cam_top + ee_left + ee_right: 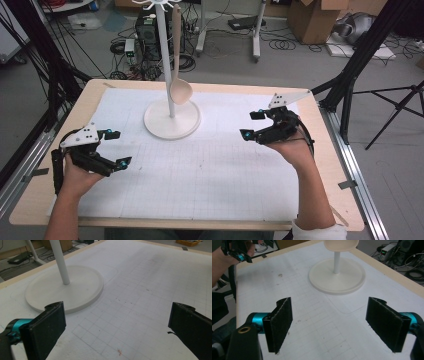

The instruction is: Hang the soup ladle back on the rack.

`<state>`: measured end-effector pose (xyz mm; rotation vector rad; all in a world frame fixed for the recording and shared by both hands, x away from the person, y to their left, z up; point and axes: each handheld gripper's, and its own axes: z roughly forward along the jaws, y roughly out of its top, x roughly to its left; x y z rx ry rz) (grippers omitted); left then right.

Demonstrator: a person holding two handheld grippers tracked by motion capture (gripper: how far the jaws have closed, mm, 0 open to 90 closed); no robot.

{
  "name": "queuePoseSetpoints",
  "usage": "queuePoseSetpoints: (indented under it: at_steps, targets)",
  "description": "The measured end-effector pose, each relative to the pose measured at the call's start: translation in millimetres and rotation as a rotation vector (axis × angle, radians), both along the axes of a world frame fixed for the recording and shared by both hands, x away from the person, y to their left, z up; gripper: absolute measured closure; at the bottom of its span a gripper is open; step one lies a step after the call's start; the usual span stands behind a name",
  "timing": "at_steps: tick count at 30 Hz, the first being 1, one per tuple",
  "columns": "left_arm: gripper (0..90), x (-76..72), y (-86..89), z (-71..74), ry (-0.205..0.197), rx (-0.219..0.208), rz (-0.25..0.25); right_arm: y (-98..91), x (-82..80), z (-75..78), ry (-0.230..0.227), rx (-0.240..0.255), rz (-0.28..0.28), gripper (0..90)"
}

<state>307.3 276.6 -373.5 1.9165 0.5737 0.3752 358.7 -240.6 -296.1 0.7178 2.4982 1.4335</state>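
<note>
Table [215,175]: your white grid mat covers nearly all of it; nothing lies loose on the mat.
Stand [172,119]: it sits upright at the far middle of the mat, round base flat, well apart from both of your grippers.
Spoon [178,75]: it hangs bowl-down from a hook at the top of the stand, its bowl just above the base and beside the pole.
Left gripper [114,149]: you hold it over the near left of the mat, jaws wide apart, nothing between them.
Right gripper [252,125]: you hold it over the right of the mat, aimed toward the stand, jaws spread wide, nothing in them.
Progress: judging by this, the spoon is either already hung or not yet taken; I cannot tell which. No grasp is in hand.
Left to do: if you mean to take it, the whole reach, grip and lift remain.
</note>
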Motion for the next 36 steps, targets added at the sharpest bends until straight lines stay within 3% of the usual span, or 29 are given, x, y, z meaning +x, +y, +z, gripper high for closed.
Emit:
queuePoseSetpoints:
  at_steps: [10,15,16,20,21,22,27,36]
  targets:
    - [1.7,0.9,2.3,-1.8,0.004,-0.002,0.004,-11.0,-18.2,-39.6,-0.023,0.059,-0.042,13.4]
    - [1.7,2.6,1.1,-4.3,0.011,-0.001,0.001,-14.5,-20.3,-55.4,-0.009,0.074,-0.049,13.1]
    - [1.6,2.9,0.7,-5.2,0.012,0.001,0.001,-16.0,-18.7,-58.1,0.03,0.073,-0.037,11.0]
    - [1.6,5.1,-1.5,-9.2,0.023,0.004,-0.007,-17.1,-16.4,-63.3,0.083,0.096,-0.027,11.0]
    - [1.7,5.5,-2.4,-10.2,0.026,0.006,-0.006,-16.3,-15.2,-64.4,0.091,0.079,-0.029,11.0]
    - [1.6,5.8,-3.2,-10.8,0.03,0.01,-0.009,-16.3,-15.0,-64.6,0.083,0.064,-0.043,11.0]
    - [1.7,6.0,-6.8,-11.0,0.027,0.016,-0.015,-23.3,-15.4,-62.0,0.045,0.084,-0.087,11.0]
    - [1.7,5.6,-9.7,-9.7,0.023,0.017,-0.018,-19.1,-15.6,-63.8,0.029,0.025,-0.109,11.0]
